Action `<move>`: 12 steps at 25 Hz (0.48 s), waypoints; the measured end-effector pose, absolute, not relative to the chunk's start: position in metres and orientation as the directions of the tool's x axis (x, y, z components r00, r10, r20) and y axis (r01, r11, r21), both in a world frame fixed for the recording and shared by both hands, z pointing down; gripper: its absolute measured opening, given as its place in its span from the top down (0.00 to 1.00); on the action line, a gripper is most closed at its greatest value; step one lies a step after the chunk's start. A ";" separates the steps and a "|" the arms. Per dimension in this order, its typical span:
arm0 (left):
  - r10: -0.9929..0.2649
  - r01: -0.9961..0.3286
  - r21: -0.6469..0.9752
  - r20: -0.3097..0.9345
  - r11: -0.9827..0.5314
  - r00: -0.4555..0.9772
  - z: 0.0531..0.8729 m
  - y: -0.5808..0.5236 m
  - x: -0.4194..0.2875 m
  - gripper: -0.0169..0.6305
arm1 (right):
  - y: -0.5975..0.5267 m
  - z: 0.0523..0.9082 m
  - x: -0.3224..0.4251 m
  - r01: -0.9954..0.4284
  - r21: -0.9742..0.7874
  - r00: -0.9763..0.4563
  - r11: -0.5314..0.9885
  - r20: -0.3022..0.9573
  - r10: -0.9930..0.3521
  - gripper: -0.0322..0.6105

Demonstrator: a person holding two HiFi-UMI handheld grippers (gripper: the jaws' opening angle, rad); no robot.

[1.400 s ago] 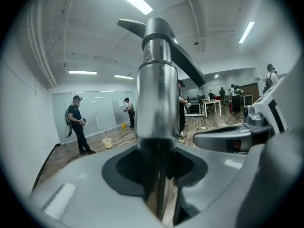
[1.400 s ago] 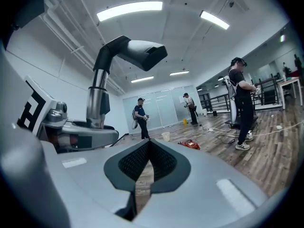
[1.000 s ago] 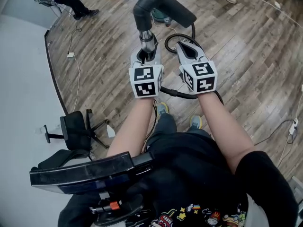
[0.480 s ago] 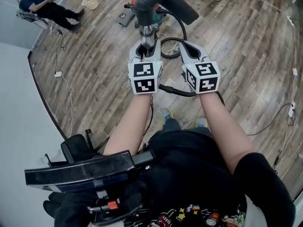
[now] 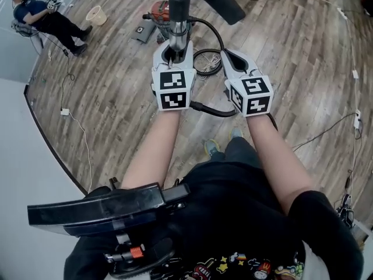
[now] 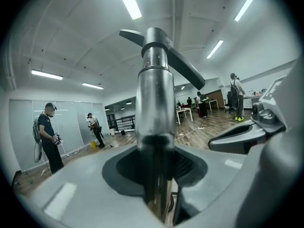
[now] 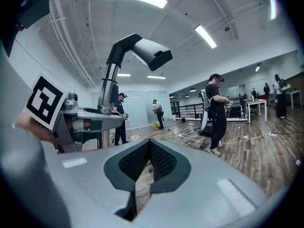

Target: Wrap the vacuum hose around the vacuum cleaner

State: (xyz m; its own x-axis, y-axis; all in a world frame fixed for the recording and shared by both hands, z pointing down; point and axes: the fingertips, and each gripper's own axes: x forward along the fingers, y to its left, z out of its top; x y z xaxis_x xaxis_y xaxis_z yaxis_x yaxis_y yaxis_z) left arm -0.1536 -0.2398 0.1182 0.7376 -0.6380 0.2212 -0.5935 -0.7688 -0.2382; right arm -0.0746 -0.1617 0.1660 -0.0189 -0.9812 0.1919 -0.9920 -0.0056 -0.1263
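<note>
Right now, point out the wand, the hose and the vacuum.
wand (image 6: 154, 99), left gripper view, the shiny metal tube.
hose (image 5: 213, 112), head view, the middle of its black bend.
vacuum (image 5: 159, 9), head view, its red top.

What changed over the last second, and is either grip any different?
The view has swung forward: the vacuum cleaner now shows ahead, and the office chair at left has left the frame. Unchanged: the left gripper stays shut on the metal wand; the right gripper stays shut and empty.
</note>
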 end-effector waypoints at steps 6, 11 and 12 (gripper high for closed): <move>-0.621 -0.577 -0.232 0.237 -0.783 0.747 0.134 -0.278 -0.125 0.75 | -0.199 0.188 -0.043 -0.988 -0.153 -0.008 -0.026 0.214 -0.977 0.92; -0.624 -0.579 -0.233 0.261 -0.781 0.737 0.148 -0.324 -0.096 0.75 | -0.247 0.206 -0.011 -0.982 -0.188 -0.022 -0.022 0.227 -0.974 0.92; -0.627 -0.581 -0.236 0.264 -0.779 0.733 0.151 -0.335 -0.090 0.75 | -0.258 0.210 -0.004 -0.981 -0.192 -0.029 -0.016 0.228 -0.973 0.92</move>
State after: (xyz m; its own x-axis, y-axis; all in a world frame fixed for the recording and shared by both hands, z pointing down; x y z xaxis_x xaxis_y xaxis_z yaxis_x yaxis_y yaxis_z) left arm -0.0896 -0.3348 0.1507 0.7332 -0.6265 0.2643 -0.5808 -0.7792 -0.2358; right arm -0.0043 -0.2575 0.2097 -0.0292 -0.9732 0.2282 -0.9813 -0.0156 -0.1919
